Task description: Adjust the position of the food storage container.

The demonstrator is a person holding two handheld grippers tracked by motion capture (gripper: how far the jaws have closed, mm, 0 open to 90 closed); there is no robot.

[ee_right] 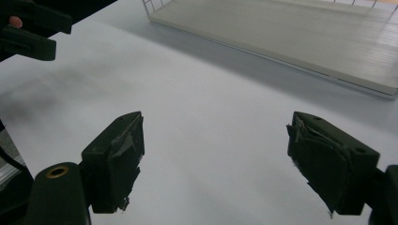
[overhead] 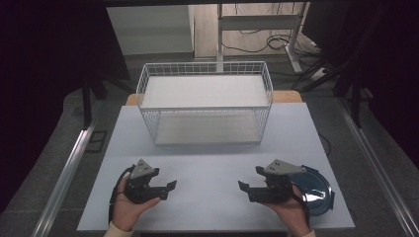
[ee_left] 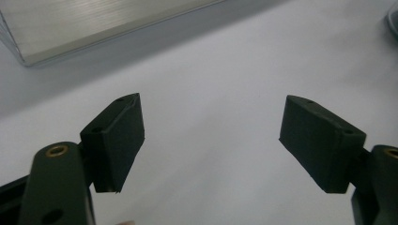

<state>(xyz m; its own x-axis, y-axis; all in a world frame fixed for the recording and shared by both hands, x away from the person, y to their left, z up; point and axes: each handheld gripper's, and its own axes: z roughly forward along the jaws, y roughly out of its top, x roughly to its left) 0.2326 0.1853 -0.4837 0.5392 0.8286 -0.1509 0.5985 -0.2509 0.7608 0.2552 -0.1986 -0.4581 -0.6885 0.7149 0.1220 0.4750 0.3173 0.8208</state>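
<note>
A white wire basket (overhead: pixel 205 101) stands at the far middle of the table (overhead: pixel 212 158), with nothing in it but its pale floor panel. A dark blue bowl (overhead: pixel 316 190) sits at the near right corner, just behind the right gripper (overhead: pixel 245 189), partly hidden by it. The left gripper (overhead: pixel 169 189) rests low at the near left, well apart from the right one. Both grippers are released, jaws spread over bare table, holding nothing. Nothing lies between them and the basket.

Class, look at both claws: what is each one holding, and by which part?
Nothing is held: the left claw and right claw both stand open above the bare table.
</note>
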